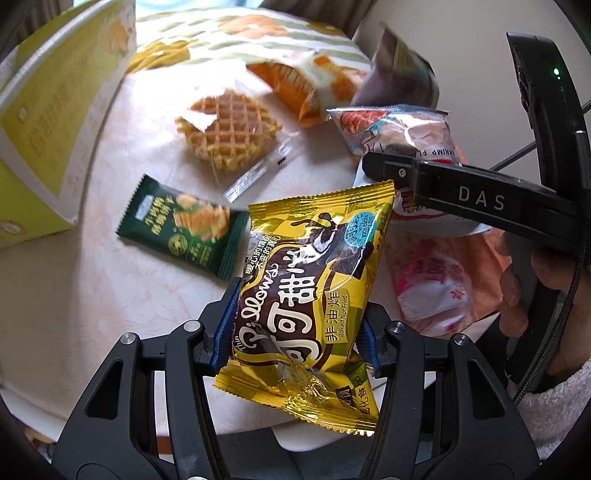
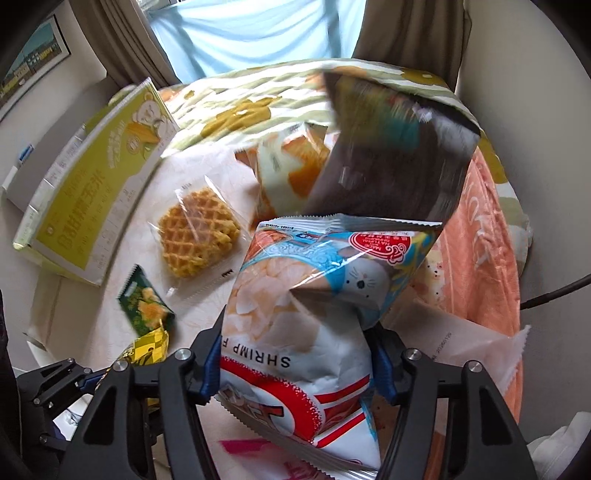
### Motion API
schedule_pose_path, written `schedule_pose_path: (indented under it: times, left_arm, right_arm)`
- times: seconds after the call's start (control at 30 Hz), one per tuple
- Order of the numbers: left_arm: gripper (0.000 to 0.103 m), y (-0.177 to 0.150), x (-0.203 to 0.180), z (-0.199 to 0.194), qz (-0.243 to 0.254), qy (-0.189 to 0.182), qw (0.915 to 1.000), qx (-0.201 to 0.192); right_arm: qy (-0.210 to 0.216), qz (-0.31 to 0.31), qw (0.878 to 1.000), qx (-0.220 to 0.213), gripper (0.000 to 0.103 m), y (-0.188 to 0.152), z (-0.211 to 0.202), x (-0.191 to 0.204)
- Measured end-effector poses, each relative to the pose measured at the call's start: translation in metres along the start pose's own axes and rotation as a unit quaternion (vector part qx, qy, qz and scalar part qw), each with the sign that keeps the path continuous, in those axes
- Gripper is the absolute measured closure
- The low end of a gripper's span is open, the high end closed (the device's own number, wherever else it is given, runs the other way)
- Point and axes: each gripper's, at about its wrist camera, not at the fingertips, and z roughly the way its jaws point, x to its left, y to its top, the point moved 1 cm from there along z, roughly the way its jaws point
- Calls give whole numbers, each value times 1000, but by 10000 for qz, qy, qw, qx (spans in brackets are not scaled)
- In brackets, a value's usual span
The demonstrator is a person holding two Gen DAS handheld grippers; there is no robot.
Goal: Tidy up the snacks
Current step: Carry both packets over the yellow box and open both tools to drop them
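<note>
My left gripper point(image 1: 295, 332) is shut on a yellow Pillows cocoa snack packet point(image 1: 310, 280) and holds it above the table. My right gripper point(image 2: 295, 365) is shut on a white and red shrimp chips bag point(image 2: 314, 314); that gripper also shows in the left wrist view point(image 1: 380, 166), with the bag point(image 1: 399, 129) behind it. On the table lie a waffle in clear wrap point(image 1: 229, 129) point(image 2: 199, 236), a small green snack packet point(image 1: 181, 229) point(image 2: 146, 306), an orange and white packet point(image 1: 306, 85) point(image 2: 291, 170) and a dark bag point(image 2: 391, 162), which is blurred.
A yellow-green box point(image 1: 48, 122) point(image 2: 92, 192) stands at the table's left. A pink packet point(image 1: 432, 291) lies at the right on an orange cloth point(image 2: 480, 240). A patterned cloth point(image 1: 236, 33) covers the far side. The person's hand point(image 1: 535, 280) is at the right.
</note>
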Motion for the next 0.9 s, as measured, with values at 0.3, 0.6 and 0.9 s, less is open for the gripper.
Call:
schedule_pose_path:
  times: [0.3, 0.6, 0.9]
  left_arm:
    - [52, 7, 3, -56, -118, 72, 9986, -509]
    - [52, 28, 27, -137, -386, 457, 9892, -1338]
    - [52, 64, 103, -202, -568, 683, 9784, -1865]
  right_arm:
    - [328, -85, 9990, -293, 43, -1, -54, 23]
    - [569, -354, 9949, -759, 43, 18, -106, 56]
    - [668, -567, 9895, -1149, 43, 55, -125, 122]
